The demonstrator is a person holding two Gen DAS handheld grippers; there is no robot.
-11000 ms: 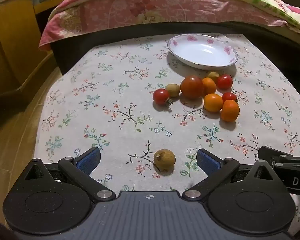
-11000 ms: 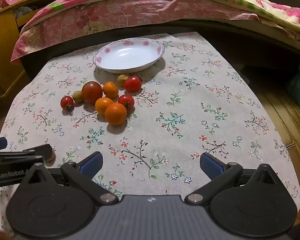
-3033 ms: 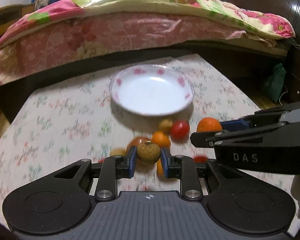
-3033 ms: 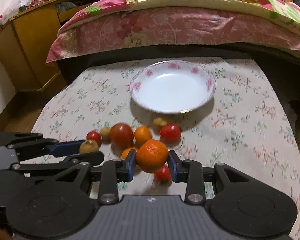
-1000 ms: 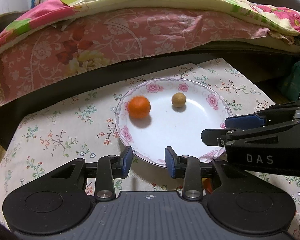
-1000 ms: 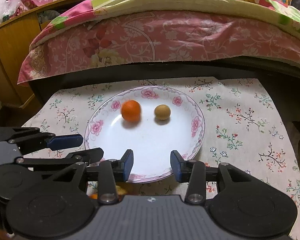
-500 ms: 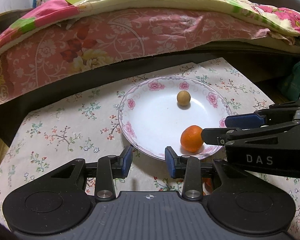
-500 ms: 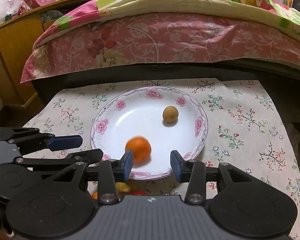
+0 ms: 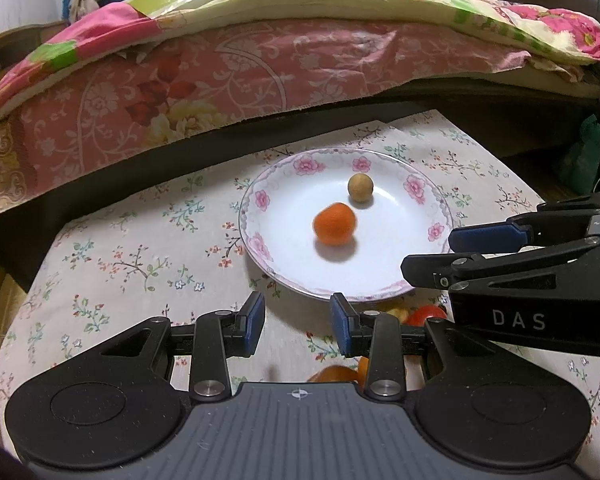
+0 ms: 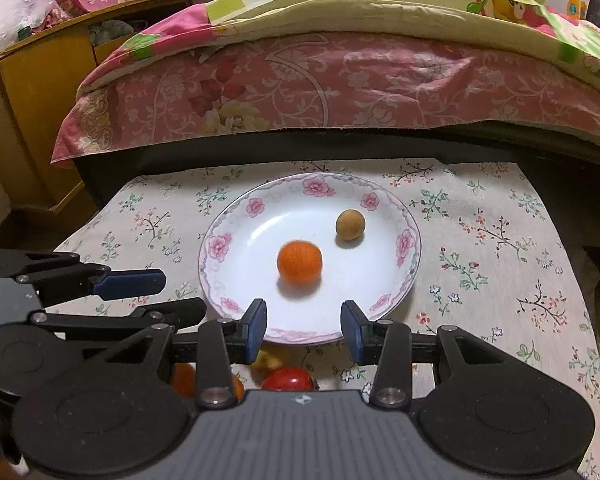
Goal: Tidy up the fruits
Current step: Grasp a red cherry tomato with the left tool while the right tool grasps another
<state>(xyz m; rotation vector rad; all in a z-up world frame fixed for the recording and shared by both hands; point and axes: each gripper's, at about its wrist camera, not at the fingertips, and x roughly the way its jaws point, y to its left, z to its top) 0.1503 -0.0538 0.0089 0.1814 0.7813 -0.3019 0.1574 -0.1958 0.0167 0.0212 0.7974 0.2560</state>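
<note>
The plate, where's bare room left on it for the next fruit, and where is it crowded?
On the plate, the near part in front of the orange fruit is bare, as is the left side toward the pink-flowered rim. The brown fruit takes the far right. Crowded: the cloth just below the near rim, where tomatoes lie.
</note>
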